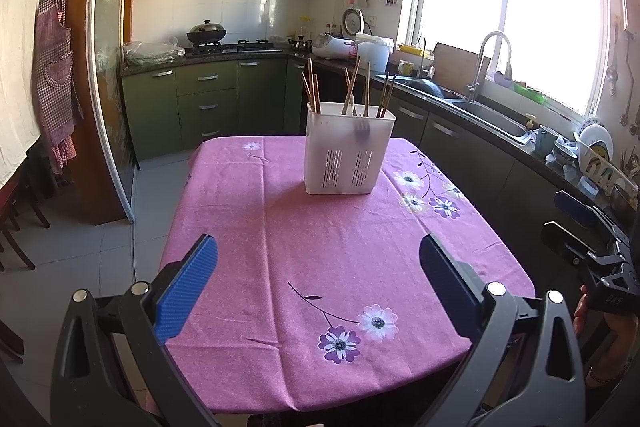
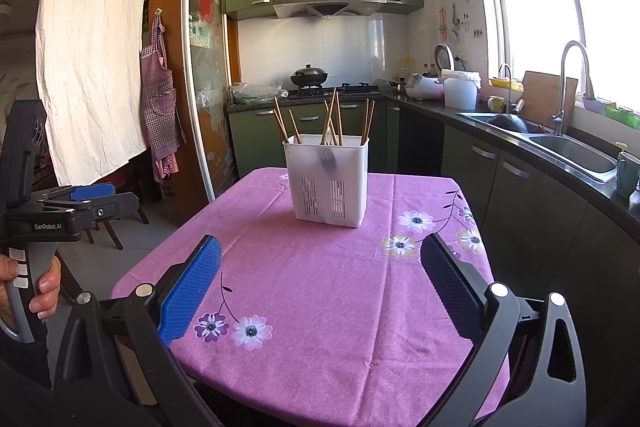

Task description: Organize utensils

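A white slotted utensil holder [image 1: 349,151] [image 2: 328,181] stands upright on the far part of the table with the pink flowered cloth [image 1: 320,251] [image 2: 320,267]. Several wooden chopsticks [image 1: 352,87] [image 2: 332,117] stick up out of it, and a fork's dark shape [image 1: 362,131] [image 2: 327,159] shows through its wall. My left gripper [image 1: 318,291] hangs open over the near half of the table with nothing between its fingers. My right gripper [image 2: 320,291] is open too, also empty, well short of the holder. Each gripper shows at the edge of the other's view.
A kitchen counter with a sink [image 1: 492,115] [image 2: 572,147] and faucet runs along the right side, close to the table. A stove with a wok [image 1: 207,35] [image 2: 309,75] stands at the back. Tiled floor [image 1: 100,259] and a chair [image 2: 116,215] lie to the left.
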`<act>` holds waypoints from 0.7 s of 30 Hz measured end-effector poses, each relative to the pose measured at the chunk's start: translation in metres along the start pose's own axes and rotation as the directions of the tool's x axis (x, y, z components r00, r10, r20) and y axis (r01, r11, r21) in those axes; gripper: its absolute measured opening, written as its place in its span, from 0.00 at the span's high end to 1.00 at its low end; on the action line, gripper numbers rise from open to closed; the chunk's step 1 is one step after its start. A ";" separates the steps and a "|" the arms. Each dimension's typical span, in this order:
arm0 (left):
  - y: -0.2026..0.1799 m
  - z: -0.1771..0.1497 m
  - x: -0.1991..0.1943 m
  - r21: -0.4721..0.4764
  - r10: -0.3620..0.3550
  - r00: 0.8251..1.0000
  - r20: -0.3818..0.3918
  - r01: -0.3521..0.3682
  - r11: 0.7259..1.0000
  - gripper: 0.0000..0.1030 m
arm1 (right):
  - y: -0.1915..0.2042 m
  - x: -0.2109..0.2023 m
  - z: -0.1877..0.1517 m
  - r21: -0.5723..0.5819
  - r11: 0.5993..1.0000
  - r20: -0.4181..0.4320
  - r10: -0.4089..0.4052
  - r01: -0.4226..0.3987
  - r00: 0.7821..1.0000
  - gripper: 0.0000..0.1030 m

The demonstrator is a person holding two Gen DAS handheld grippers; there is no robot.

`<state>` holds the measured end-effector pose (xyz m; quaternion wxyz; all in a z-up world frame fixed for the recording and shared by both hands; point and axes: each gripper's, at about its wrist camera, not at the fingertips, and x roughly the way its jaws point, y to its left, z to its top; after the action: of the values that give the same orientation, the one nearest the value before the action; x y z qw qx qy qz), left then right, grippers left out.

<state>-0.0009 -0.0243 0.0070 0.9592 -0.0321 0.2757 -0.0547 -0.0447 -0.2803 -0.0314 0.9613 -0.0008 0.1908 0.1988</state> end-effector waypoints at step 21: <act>0.004 0.002 0.011 -0.011 0.010 0.999 -0.030 -0.010 1.000 0.07 | -0.004 0.009 -0.004 0.005 1.000 -0.022 0.007 -0.007 1.000 0.05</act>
<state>0.0097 -0.0220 0.0029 0.9549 -0.0351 0.2907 -0.0490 -0.0367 -0.2804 -0.0383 0.9584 0.0001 0.2017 0.2018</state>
